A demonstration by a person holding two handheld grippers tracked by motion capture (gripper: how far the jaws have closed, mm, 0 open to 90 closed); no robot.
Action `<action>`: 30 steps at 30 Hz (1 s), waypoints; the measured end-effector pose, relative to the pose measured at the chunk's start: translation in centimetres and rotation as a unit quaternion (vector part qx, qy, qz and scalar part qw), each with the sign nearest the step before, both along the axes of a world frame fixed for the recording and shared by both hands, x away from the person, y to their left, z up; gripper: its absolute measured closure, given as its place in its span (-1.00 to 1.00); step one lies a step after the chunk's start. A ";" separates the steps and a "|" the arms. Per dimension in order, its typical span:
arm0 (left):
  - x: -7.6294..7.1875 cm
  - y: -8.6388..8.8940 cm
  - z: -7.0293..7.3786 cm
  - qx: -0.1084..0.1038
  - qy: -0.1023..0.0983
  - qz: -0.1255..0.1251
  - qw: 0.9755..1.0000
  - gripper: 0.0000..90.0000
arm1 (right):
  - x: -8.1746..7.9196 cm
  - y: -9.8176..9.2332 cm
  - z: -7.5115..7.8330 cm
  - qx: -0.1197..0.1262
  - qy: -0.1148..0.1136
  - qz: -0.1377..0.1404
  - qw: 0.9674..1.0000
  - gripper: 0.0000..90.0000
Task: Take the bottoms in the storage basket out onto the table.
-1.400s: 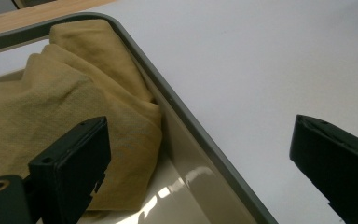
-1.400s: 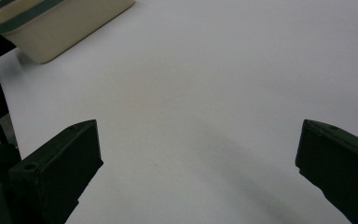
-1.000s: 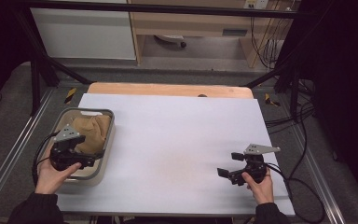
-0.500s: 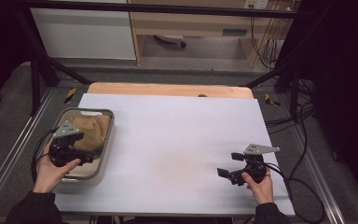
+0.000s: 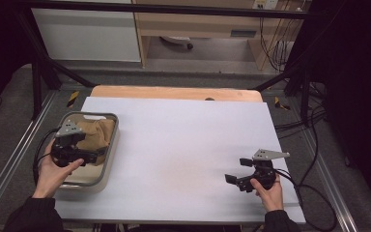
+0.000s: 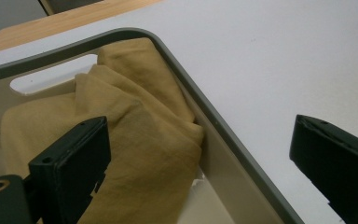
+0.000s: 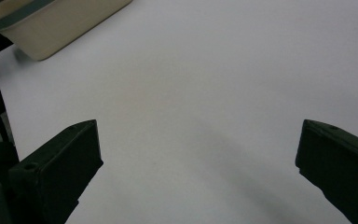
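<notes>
White tabletop (image 5: 183, 140); mustard cloth (image 6: 135, 140) in left bin (image 6: 223, 135): soft, light, best pinched at a raised fold. Left gripper (image 6: 200, 163) and right gripper (image 7: 198, 168) wide open, empty.

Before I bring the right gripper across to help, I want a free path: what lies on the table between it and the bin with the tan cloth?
Nothing: in the high view, bare white table separates the right gripper from the bin.

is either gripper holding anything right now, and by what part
Nothing is held. The left gripper is open, its fingers straddling the tan cloth and the bin's rim. The right gripper is open over bare table.
</notes>
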State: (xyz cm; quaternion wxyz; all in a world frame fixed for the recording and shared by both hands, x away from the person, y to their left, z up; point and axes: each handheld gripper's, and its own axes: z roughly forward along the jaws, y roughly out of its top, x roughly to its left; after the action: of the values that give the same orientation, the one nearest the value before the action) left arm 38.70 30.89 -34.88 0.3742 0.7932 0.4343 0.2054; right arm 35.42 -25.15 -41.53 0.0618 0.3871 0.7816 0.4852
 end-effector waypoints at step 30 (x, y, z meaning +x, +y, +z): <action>4.1 1.5 -1.5 0.025 0.014 0.052 0.998 -0.89 | 0.1 0.1 -0.1 -0.004 0.000 0.000 1.000 -0.99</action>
State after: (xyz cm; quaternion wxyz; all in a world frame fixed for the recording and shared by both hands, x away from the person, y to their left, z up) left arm 42.77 32.39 -36.40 0.3368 0.7817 0.4747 0.2240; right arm 35.51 -25.07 -41.64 0.0631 0.3868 0.7837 0.4818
